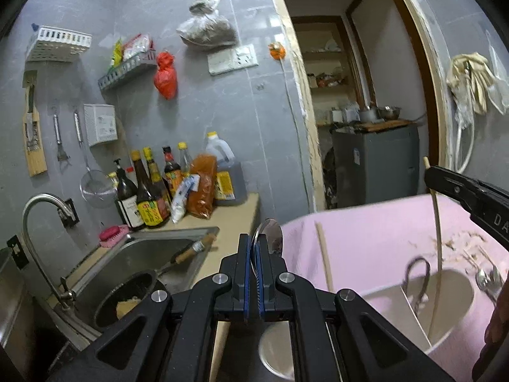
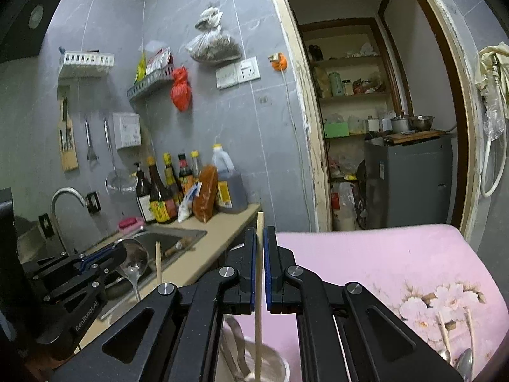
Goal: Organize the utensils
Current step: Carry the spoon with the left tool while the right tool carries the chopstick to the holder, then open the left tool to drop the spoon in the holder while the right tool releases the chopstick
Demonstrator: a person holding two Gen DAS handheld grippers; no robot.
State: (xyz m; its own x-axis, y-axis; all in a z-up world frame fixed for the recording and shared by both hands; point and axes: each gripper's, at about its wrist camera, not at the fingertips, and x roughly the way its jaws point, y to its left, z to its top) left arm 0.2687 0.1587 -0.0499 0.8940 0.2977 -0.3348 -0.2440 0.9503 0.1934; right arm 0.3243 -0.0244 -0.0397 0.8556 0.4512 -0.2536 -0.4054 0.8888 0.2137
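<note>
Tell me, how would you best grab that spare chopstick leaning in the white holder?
Probably near its free upper end. The chopstick leans against the white utensil holder, its top sticking out above the rim. Coming from above, with jaws either side of the thin shaft, looks easiest, since its lower part is hidden inside.

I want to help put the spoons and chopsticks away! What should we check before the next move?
1. Left gripper shut on the spoon: ok.
2. Right gripper shut on the chopstick: ok.
3. Chopstick's lower end inside the white holder: ok.
4. Spoon over the holder: not ok, it is off to the side.
5. More utensils left on the pink cloth: ok, some near its edge.
</note>
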